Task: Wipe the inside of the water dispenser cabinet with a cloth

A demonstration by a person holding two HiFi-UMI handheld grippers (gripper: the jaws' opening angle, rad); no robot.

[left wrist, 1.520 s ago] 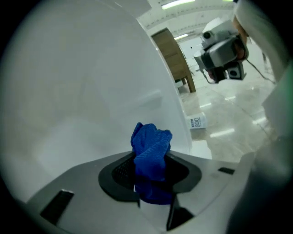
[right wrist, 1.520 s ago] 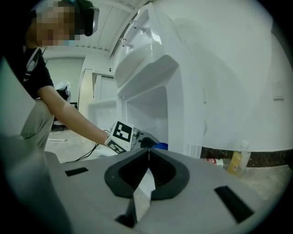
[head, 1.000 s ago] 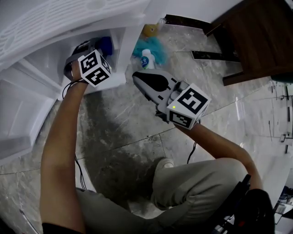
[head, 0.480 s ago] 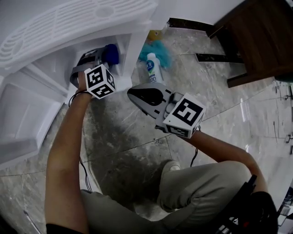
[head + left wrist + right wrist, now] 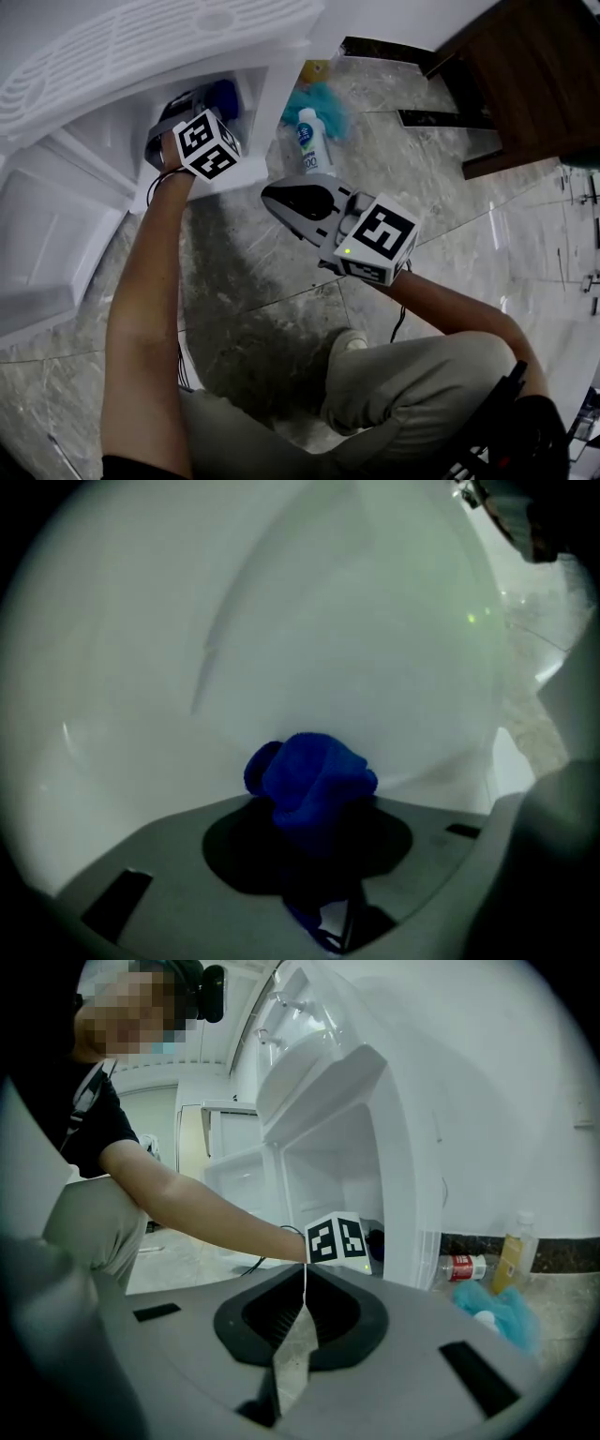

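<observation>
Left tool (image 5: 314, 832), clamping blue cloth (image 5: 314, 775), half hidden inside cabinet (image 5: 277, 75)

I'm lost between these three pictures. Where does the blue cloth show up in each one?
Head view: blue cloth upper left, inside the white cabinet, at the tip of the left hand-held gripper.
Left gripper view: low centre, clamped between the jaws.
Right gripper view: too small to tell; maybe the dark spot beside the marker cube.
Shared landmark: the white cabinet.
</observation>
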